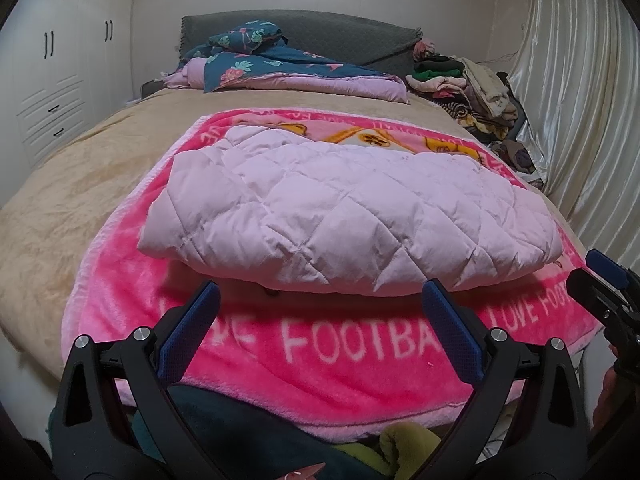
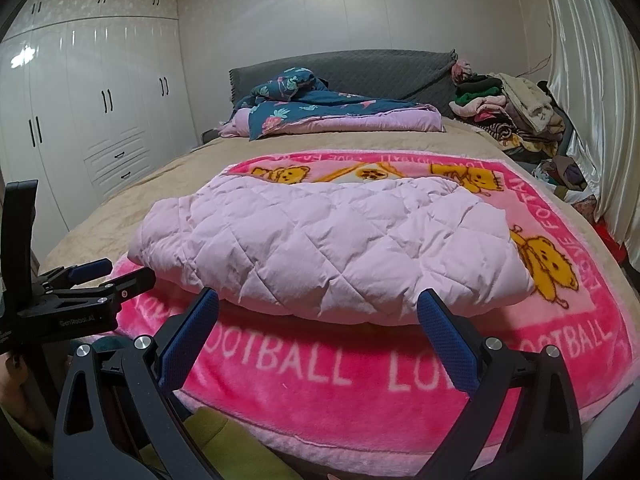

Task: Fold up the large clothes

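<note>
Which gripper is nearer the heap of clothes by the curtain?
Right. The right gripper sits on the curtain side of the folded pink quilted coat, the side where the clothes heap lies; the left gripper is beside it, farther from that side.

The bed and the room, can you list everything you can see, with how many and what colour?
quilted jacket: one, pale pink, folded on the blanket
blanket: one, bright pink with yellow bears and white letters, on the bed
bedspread: one, beige, over the bed
quilt: one, teal flowered with lilac lining, bunched by the headboard
headboard: one, grey
clothes pile: one, mixed colours, far right corner
wardrobe: one, white, left wall
curtain: one, cream, right side
left gripper: one, black with blue jaws, open
right gripper: one, same colours, open
</note>
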A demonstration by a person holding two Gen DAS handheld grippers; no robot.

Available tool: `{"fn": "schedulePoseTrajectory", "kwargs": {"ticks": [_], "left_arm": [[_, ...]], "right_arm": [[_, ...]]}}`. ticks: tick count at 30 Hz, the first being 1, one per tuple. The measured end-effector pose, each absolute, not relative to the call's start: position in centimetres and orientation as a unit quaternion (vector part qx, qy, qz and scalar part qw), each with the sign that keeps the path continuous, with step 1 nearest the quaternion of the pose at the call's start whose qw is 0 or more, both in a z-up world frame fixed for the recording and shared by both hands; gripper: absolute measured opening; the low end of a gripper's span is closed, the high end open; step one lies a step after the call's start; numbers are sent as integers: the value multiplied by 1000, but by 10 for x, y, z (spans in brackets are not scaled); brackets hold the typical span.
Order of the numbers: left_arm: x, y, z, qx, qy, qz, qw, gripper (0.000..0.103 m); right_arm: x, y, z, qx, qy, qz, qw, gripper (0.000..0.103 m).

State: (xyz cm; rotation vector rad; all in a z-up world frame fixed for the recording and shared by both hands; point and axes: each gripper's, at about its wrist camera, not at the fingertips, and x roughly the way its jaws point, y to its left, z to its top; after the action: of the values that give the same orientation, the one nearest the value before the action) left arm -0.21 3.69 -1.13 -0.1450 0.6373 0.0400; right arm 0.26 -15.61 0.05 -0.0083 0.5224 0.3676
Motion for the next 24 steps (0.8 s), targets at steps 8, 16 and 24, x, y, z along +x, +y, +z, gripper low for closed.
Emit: {"fn": "schedulePoseTrajectory", "kwargs": {"ticks": [8, 16, 24], "left_arm": [[-2, 40, -17, -86, 324, 6, 942, 94], [3, 51, -28, -100, 342, 21, 934, 94], [27, 130, -33, -164, 346, 81, 920, 94]], "right_arm": [[3, -157, -2, -5, 263, 175, 949, 99], [3, -179, 0, 6, 254, 128, 959, 99], [6, -313, -14, 70, 221, -60, 971, 99]]}}
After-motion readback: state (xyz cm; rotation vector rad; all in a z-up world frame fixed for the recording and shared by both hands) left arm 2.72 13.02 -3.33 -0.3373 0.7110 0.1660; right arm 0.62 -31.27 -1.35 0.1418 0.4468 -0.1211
